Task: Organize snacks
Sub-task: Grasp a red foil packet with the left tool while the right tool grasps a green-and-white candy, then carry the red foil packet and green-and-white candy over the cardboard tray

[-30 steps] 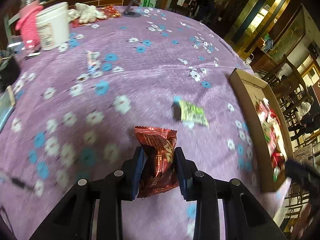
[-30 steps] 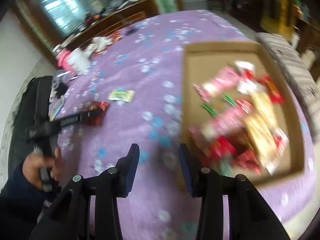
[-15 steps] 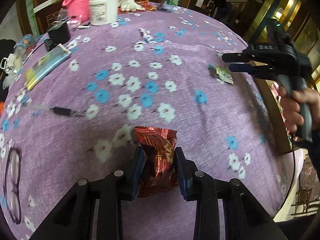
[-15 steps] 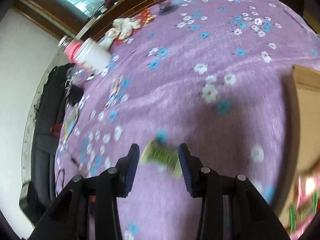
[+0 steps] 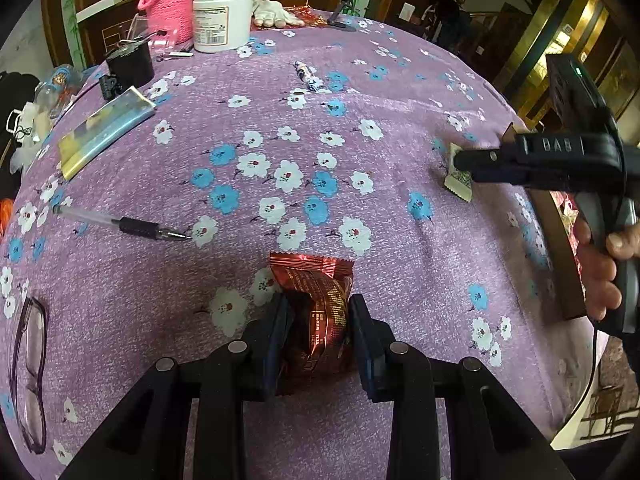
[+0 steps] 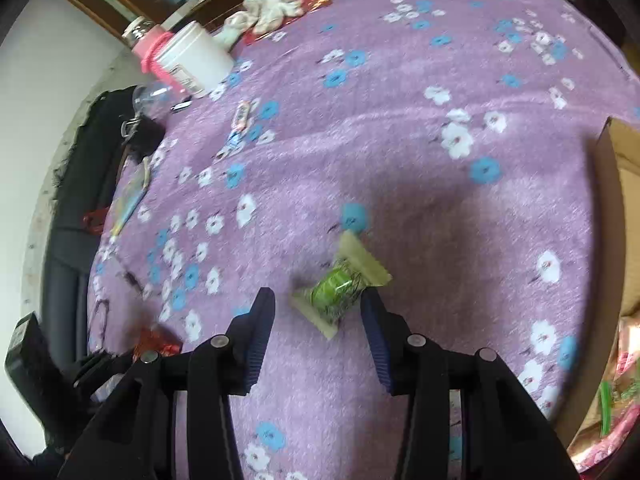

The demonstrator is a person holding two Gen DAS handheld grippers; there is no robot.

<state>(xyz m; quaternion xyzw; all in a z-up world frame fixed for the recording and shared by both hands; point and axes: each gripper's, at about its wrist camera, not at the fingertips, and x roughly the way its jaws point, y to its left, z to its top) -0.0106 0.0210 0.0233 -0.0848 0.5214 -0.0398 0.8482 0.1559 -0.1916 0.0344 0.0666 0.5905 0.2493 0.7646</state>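
Right across both views spreads the purple flowered tablecloth (image 5: 360, 60), with the cardboard box (image 6: 616, 208) of snacks at the right edge of the right wrist view. Low in the centre of the left wrist view, the left gripper (image 5: 318, 336) is clamped tight on a crumpled red snack packet (image 5: 316, 308). Low centre in the right wrist view, the right gripper (image 6: 318, 332) stands wide apart around the green snack packet (image 6: 340, 286), which lies on the cloth between its fingertips.

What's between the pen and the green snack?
Only flowered cloth, seen from the left wrist: nothing lies between pen and green snack.
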